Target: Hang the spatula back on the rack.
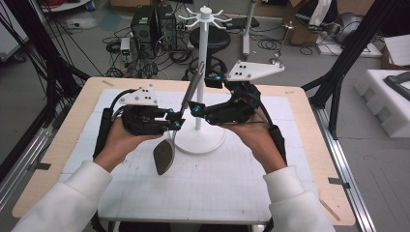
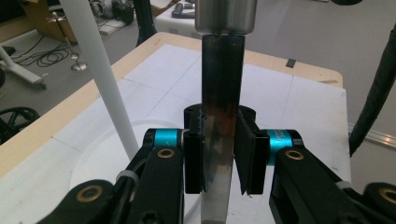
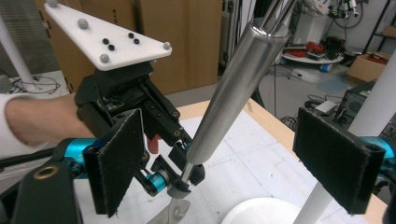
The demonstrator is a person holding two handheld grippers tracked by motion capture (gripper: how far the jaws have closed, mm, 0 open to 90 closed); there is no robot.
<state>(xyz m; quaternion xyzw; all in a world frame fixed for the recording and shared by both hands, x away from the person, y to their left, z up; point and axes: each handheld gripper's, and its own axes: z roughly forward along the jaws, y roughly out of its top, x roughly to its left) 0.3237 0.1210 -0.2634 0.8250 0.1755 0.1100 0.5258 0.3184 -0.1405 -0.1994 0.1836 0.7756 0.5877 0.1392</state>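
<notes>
Metal spatula (image 1: 170, 145), tilted, blade low over the white mat (image 1: 203, 193), steel handle rising up and back past the pole of the white rack stand (image 1: 200, 140). Pinched at its flat neck between the pressed pads of the left gripper (image 1: 175, 121), blade hanging below. Right gripper (image 1: 193, 108) spread wide on either side of the round handle, pads clear of it. Underneath, a gridded white mat on a wooden desk (image 1: 72, 140). Beyond, a grey floor with tangled cables (image 1: 159, 58), computer towers (image 1: 152, 24), a black stool (image 1: 210, 39), cardboard boxes.
</notes>
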